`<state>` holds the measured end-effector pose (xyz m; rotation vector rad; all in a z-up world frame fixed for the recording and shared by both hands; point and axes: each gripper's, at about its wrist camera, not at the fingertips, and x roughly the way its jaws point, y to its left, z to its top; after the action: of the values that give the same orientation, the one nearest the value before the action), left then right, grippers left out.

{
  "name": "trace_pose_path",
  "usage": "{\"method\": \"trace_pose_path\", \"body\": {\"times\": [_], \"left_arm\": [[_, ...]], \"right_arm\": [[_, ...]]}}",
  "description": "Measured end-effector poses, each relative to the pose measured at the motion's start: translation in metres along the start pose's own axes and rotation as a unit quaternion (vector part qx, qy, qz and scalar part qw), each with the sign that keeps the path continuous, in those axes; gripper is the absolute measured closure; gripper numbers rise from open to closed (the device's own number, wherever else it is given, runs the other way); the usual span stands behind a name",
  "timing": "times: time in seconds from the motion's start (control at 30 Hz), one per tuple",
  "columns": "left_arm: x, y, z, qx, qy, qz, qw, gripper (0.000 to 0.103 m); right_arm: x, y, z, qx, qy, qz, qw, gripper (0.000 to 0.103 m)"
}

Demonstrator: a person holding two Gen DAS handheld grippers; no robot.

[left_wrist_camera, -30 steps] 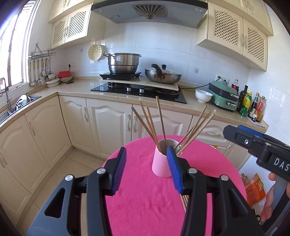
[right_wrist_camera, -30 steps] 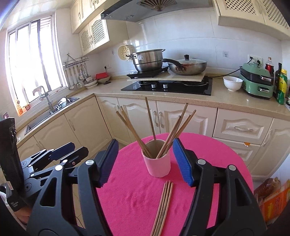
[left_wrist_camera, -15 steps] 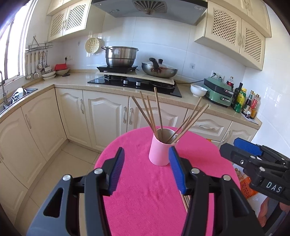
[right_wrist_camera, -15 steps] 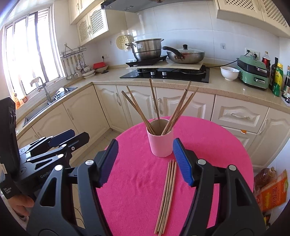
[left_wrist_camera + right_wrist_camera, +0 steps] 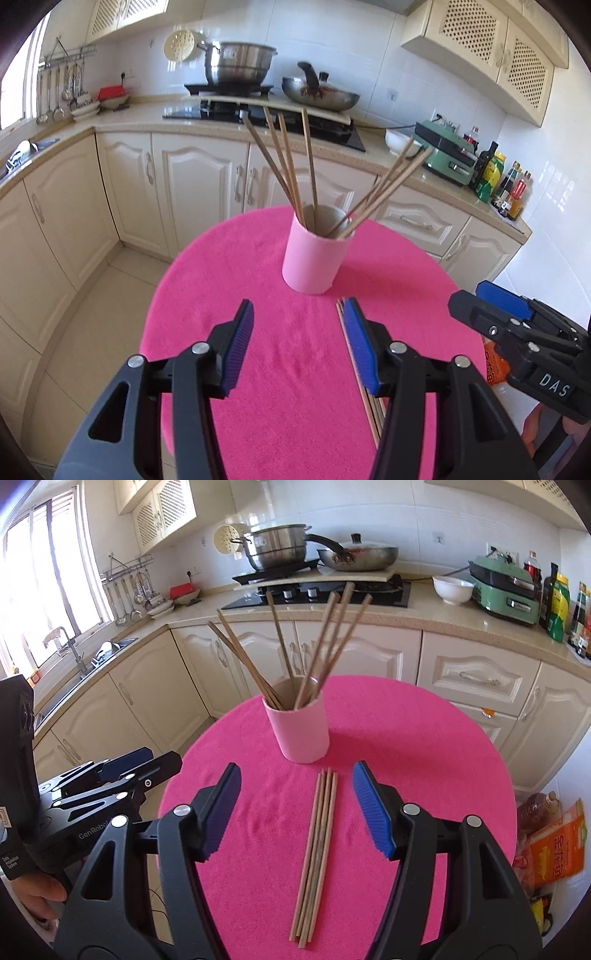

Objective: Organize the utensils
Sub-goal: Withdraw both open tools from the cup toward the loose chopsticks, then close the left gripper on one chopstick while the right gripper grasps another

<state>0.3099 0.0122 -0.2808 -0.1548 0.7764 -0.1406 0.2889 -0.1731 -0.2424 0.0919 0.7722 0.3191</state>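
Observation:
A pink cup (image 5: 314,254) (image 5: 298,731) stands upright on the round pink table (image 5: 258,280) (image 5: 424,738) and holds several wooden chopsticks (image 5: 291,166) (image 5: 325,638). A bundle of loose chopsticks (image 5: 317,853) lies flat in front of the cup, in line between my right gripper's jaws; in the left wrist view the bundle (image 5: 364,398) shows partly behind my right finger. My left gripper (image 5: 299,347) is open and empty, short of the cup. My right gripper (image 5: 295,808) is open and empty above the bundle. Each gripper shows in the other's view (image 5: 517,328) (image 5: 122,771).
Cream kitchen cabinets (image 5: 192,184) and a counter with a hob (image 5: 317,590), a steel pot (image 5: 277,552), a pan (image 5: 358,555), a white bowl (image 5: 452,589) and bottles (image 5: 495,181) stand behind the table. Bags (image 5: 554,845) lie on the floor at the right.
Both grippers have drawn back and tilted down from the cup. The loose bundle now lies full-length between the right jaws. Both stayed open.

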Motion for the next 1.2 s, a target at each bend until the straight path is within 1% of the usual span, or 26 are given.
{"method": "trace_pose_path", "body": {"times": [0.1, 0.2, 0.27, 0.33, 0.4, 0.47, 0.5, 0.63, 0.8, 0.87, 0.97, 1.07, 1.2], "left_arm": [[0.022, -0.004, -0.010, -0.004, 0.026, -0.006, 0.9996, 0.052], [0.047, -0.009, -0.023, -0.015, 0.063, -0.016, 0.9978, 0.052], [0.067, -0.011, -0.033, -0.034, 0.093, -0.028, 0.9947, 0.053], [0.087, -0.015, -0.043, -0.050, 0.130, -0.031, 0.9898, 0.053], [0.103, -0.019, -0.052, -0.051, 0.154, -0.033, 0.9862, 0.053], [0.115, -0.025, -0.057, -0.047, 0.171, -0.028, 0.9837, 0.053], [0.120, -0.028, -0.058, -0.045, 0.177, -0.030, 0.9827, 0.053], [0.134, -0.043, -0.059, -0.026, 0.189, -0.018, 0.9814, 0.052], [0.149, -0.058, -0.056, 0.013, 0.203, 0.010, 0.9791, 0.052], [0.154, -0.061, -0.056, 0.014, 0.210, 0.013, 0.9775, 0.052], [0.162, -0.064, -0.058, 0.019, 0.224, 0.037, 0.9737, 0.052], [0.162, -0.068, -0.058, 0.033, 0.228, 0.053, 0.9717, 0.052], [0.170, -0.074, -0.054, 0.037, 0.240, 0.066, 0.9677, 0.051]], "right_arm": [[0.009, -0.012, -0.006, 0.006, 0.015, -0.006, 1.000, 0.040], [0.018, -0.023, -0.013, 0.010, 0.030, -0.014, 0.999, 0.040], [0.023, -0.031, -0.018, 0.013, 0.040, -0.019, 0.999, 0.040], [0.029, -0.040, -0.024, 0.017, 0.052, -0.024, 0.998, 0.040], [0.033, -0.050, -0.028, 0.025, 0.062, -0.028, 0.997, 0.040], [0.037, -0.057, -0.031, 0.032, 0.066, -0.032, 0.997, 0.040], [0.040, -0.061, -0.033, 0.036, 0.071, -0.033, 0.996, 0.040], [0.047, -0.072, -0.038, 0.045, 0.085, -0.032, 0.995, 0.040], [0.050, -0.080, -0.041, 0.048, 0.091, -0.030, 0.994, 0.040], [0.051, -0.082, -0.040, 0.051, 0.093, -0.030, 0.994, 0.040], [0.052, -0.087, -0.041, 0.055, 0.095, -0.030, 0.994, 0.040], [0.053, -0.090, -0.041, 0.057, 0.097, -0.030, 0.993, 0.040], [0.055, -0.093, -0.040, 0.057, 0.099, -0.029, 0.993, 0.040]]}}
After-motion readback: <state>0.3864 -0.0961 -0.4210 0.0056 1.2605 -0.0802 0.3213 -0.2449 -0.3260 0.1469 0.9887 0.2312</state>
